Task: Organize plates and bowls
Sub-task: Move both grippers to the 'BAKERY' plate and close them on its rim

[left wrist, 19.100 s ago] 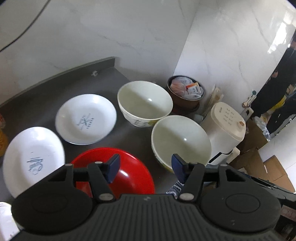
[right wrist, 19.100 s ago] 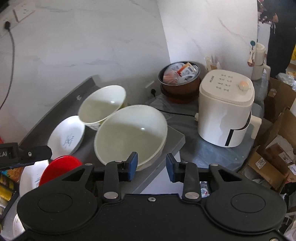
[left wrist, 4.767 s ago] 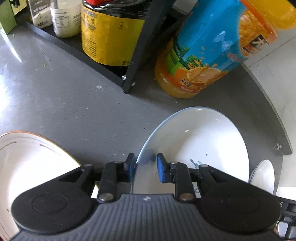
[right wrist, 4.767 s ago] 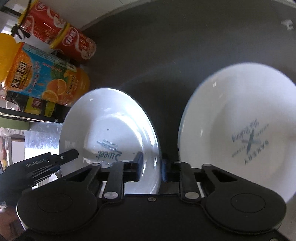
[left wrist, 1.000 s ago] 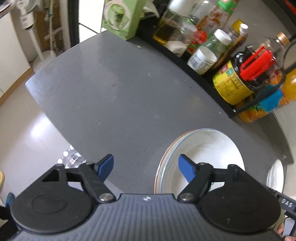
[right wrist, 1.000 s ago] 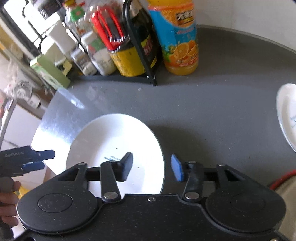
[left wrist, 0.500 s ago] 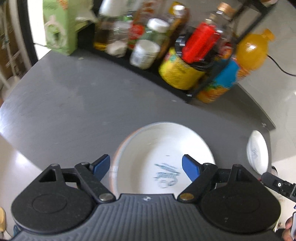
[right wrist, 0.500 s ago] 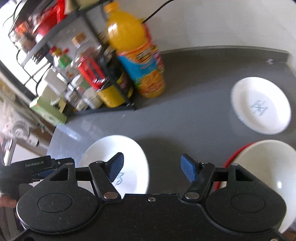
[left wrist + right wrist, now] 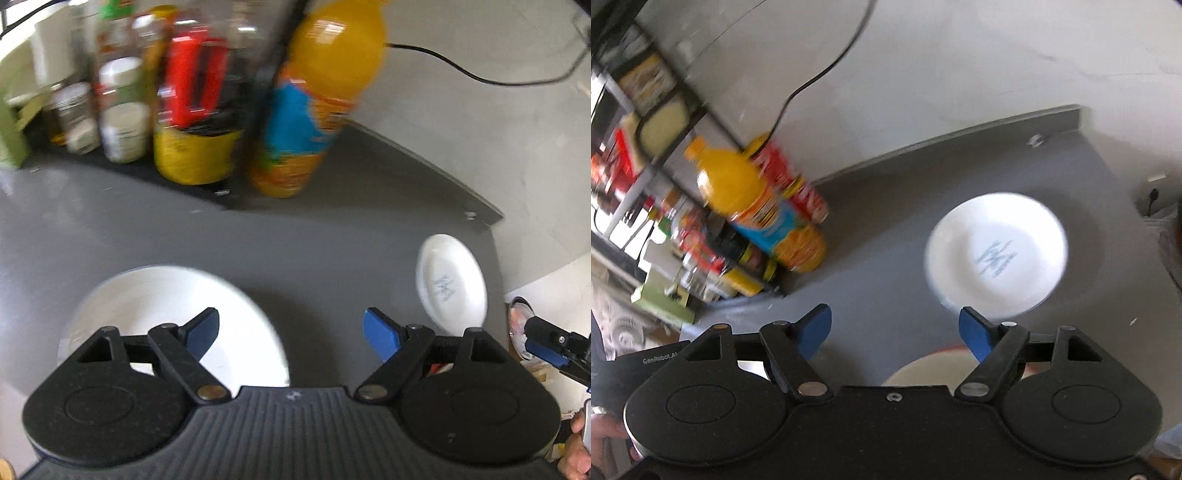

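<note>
While the left wrist view is smeared by motion, its layout reads clearly enough: the left gripper [image 9: 291,328] has its blue pads spread wide with nothing between them, and a white plate [image 9: 173,314] lies flat on the grey counter [image 9: 258,240] just under the left finger. A second, smaller-looking plate with a blue mark [image 9: 450,284] sits off to the right near the counter's corner, well apart from the first — with the orange juice bottle [image 9: 314,103] and a rack of jars behind. From the right wrist view, the right gripper [image 9: 895,328] is equally wide open and empty, and the marked plate [image 9: 995,254] lies ahead and slightly right of its fingers, closer to this hand than to the other. Just below the fingers shows the pale rim of a bowl [image 9: 923,369] with a red edge beside it (what it rests in is hidden). My judgement: the marked plate is the next pickup, and the right hand is the nearer — its rim faces the fingers.
</note>
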Available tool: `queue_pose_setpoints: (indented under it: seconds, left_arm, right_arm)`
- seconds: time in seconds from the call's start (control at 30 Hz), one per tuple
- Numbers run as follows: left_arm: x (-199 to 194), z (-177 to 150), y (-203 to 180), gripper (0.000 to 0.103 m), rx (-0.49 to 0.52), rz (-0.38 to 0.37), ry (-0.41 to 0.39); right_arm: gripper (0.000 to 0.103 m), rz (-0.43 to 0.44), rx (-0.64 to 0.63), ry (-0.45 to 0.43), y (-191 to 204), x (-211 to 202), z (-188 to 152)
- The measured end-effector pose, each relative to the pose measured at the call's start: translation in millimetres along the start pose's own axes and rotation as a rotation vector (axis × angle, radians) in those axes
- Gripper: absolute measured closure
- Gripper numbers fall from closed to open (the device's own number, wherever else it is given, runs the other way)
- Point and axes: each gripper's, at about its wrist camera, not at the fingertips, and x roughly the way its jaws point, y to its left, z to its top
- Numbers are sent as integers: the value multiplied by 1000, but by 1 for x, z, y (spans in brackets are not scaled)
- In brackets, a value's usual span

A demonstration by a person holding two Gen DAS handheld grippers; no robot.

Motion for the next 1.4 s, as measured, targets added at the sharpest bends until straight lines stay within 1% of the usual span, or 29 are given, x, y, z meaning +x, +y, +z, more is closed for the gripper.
queue_pose_setpoints:
  seconds: [0.13, 0.2, 0.27, 0.37, 0.43, 0.5, 0.57, 0.6, 0.63, 0.7, 0.73, 0.83, 0.9, 0.97, 1.03, 1.1, 1.17, 1.27, 1.33, 1.37, 1.4]
  left_arm:
    - [15, 7, -44, 19, 32, -12, -10]
    - [27, 11, -64, 20, 54, -6, 3]
    - [40, 16, -79, 20, 51, -18, 20]
    - [60, 22, -95, 22, 48, -11, 39]
    - [74, 26, -106, 27, 56, -7, 57]
    - [85, 28, -115, 29, 62, -8, 74]
    - [99, 31, -123, 33, 64, -32, 95]
    - [106, 33, -126, 37, 68, -40, 105]
    - [112, 35, -129, 40, 77, -39, 110]
    - [125, 37, -134, 43, 93, -34, 129]
    - [132, 38, -136, 47, 96, -35, 138]
    - [148, 40, -139, 52, 90, -45, 173]
    - [159, 40, -143, 53, 90, -44, 194]
    - [167, 39, -148, 53, 107, -39, 212]
    - [175, 38, -152, 58, 111, -41, 226]
    - [181, 39, -154, 60, 104, -43, 239]
    - [188, 39, -159, 62, 100, -51, 245]
    - [198, 39, -169, 67, 121, -59, 253]
    - [205, 39, -176, 75, 141, -25, 251]
    - [208, 40, -177, 77, 143, -6, 254]
    - [211, 41, -178, 82, 136, 4, 262]
  right_arm:
    - [28, -10, 14, 6, -37, 4, 19]
    - [28, -7, 22, 12, -53, 8, 25]
    - [28, -5, 26, 21, -68, 14, 31]
    - [28, -7, 33, 34, -90, 24, 39]
    - [29, -3, 37, 44, -101, 32, 41]
    - [30, -13, 43, 59, -114, 43, 43]
    - [31, -12, 58, 71, -125, 50, 44]
    - [32, -11, 68, 76, -131, 54, 45]
    - [33, -13, 75, 82, -136, 58, 45]
    - [35, -12, 82, 92, -144, 66, 45]
    - [37, -13, 84, 98, -147, 71, 45]
    - [40, -16, 93, 112, -157, 83, 45]
    - [43, -15, 109, 121, -162, 90, 44]
    - [43, -13, 115, 127, -168, 95, 44]
    - [45, -20, 120, 140, -173, 101, 43]
    - [45, -21, 122, 149, -176, 106, 41]
    - [48, -24, 121, 157, -178, 111, 41]
    - [54, -21, 125, 178, -181, 120, 40]
    - [62, -16, 119, 192, -182, 124, 40]
    - [63, -12, 115, 198, -181, 126, 40]
    - [64, -13, 114, 204, -182, 128, 39]
